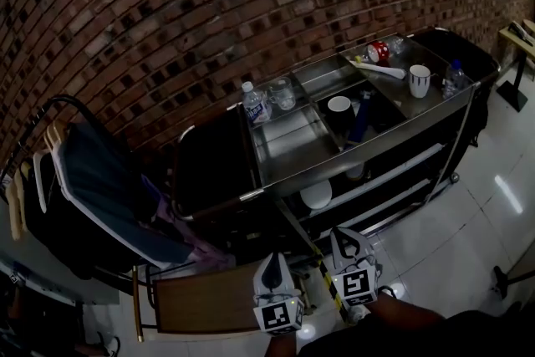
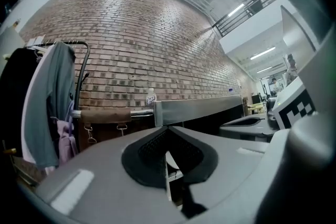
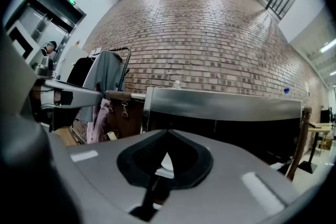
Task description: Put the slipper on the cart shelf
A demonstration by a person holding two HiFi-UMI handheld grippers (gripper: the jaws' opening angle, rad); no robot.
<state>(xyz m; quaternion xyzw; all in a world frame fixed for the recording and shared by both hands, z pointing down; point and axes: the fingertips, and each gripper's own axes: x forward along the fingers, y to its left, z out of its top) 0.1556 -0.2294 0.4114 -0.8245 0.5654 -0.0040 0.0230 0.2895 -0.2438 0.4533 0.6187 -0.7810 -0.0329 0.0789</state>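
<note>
The steel cart [image 1: 288, 148] stands against the brick wall, with open shelves under its top trays. A white rounded object [image 1: 316, 195] lies on the upper of those shelves; whether it is the slipper I cannot tell. My left gripper [image 1: 272, 262] and right gripper [image 1: 339, 237] hang low in front of the cart, side by side and pointing at it. Both have their jaws together with nothing between them. In the left gripper view the left gripper [image 2: 167, 129] faces the cart's edge [image 2: 199, 108]. In the right gripper view the right gripper [image 3: 167, 135] faces the cart's top rail [image 3: 220, 105].
The cart top holds a water bottle [image 1: 253, 103], a glass jar [image 1: 282, 93], two mugs [image 1: 339, 106] and a red can [image 1: 378, 52]. A clothes rack [image 1: 92, 180] with a grey garment stands to the left. A wooden board [image 1: 209, 305] lies low beside my left gripper.
</note>
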